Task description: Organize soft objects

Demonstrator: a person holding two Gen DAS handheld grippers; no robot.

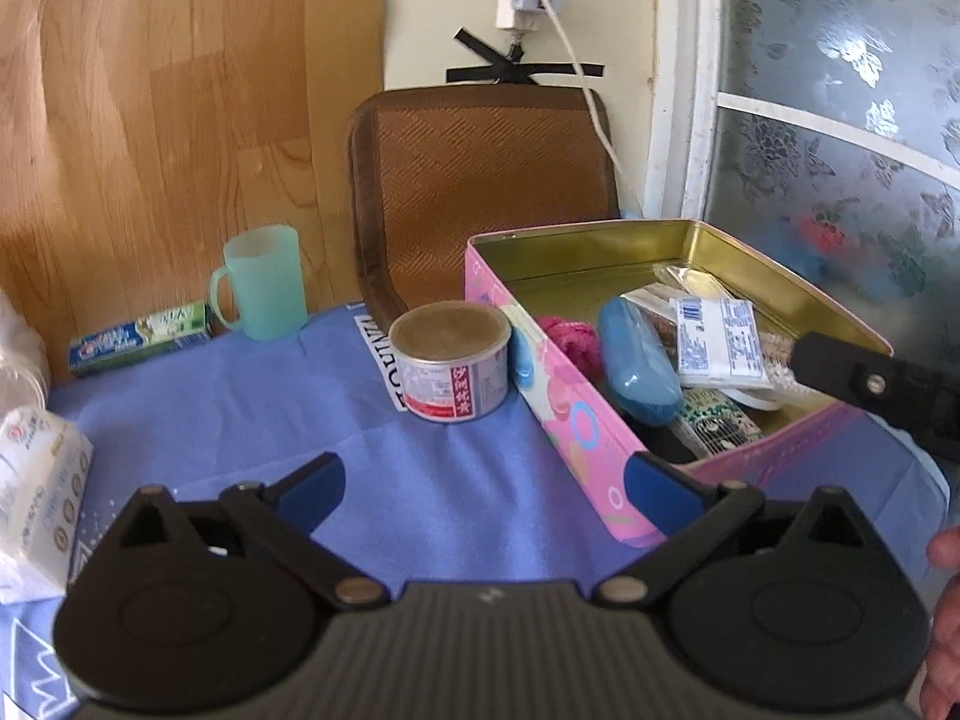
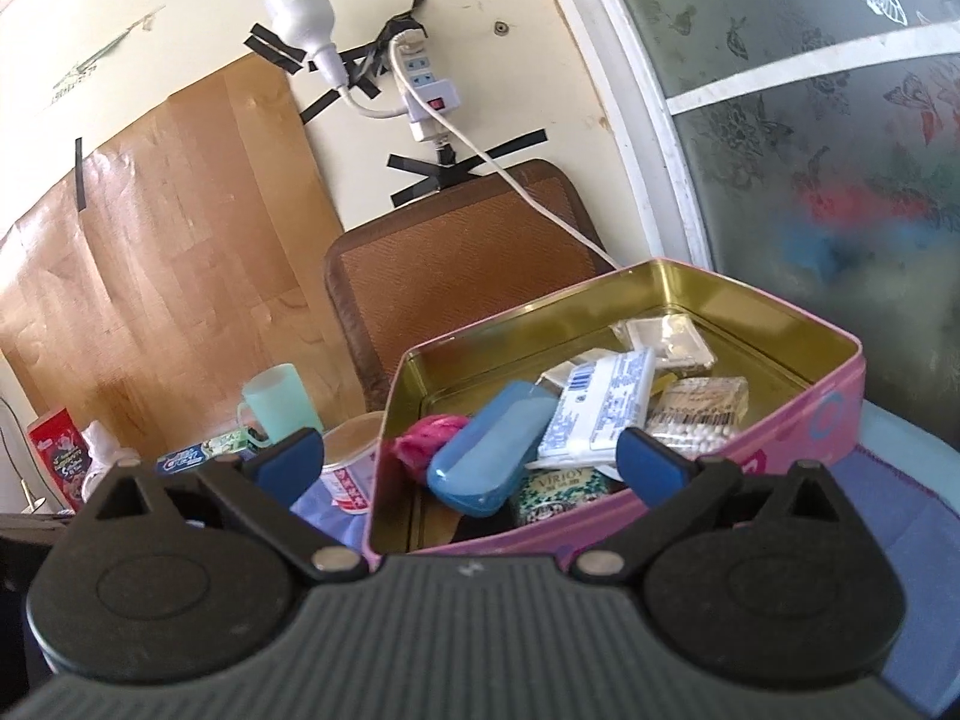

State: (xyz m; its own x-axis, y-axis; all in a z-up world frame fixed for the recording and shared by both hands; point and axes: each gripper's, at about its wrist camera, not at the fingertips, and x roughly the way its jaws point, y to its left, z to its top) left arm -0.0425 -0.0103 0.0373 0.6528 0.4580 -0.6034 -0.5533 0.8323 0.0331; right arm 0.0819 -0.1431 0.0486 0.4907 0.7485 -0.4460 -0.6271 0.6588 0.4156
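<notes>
Nearby, a can [image 1: 450, 363] stands beside the pink tin [image 1: 576, 420].

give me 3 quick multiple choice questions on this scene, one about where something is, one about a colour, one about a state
1. Where is the blue case?
A. inside the pink tin
B. beside the mug
C. on the chair

2. What colour is the mug?
A. red
B. pale green
C. black

3. How do the left hand-held gripper's jaws stand?
A. shut on the can
B. shut on nothing
C. open, empty

Answers: 1 A, it lies among the packets in the pink tin. 2 B, pale green plastic. 3 C, the blue pads stand wide apart with only cloth between.
</notes>
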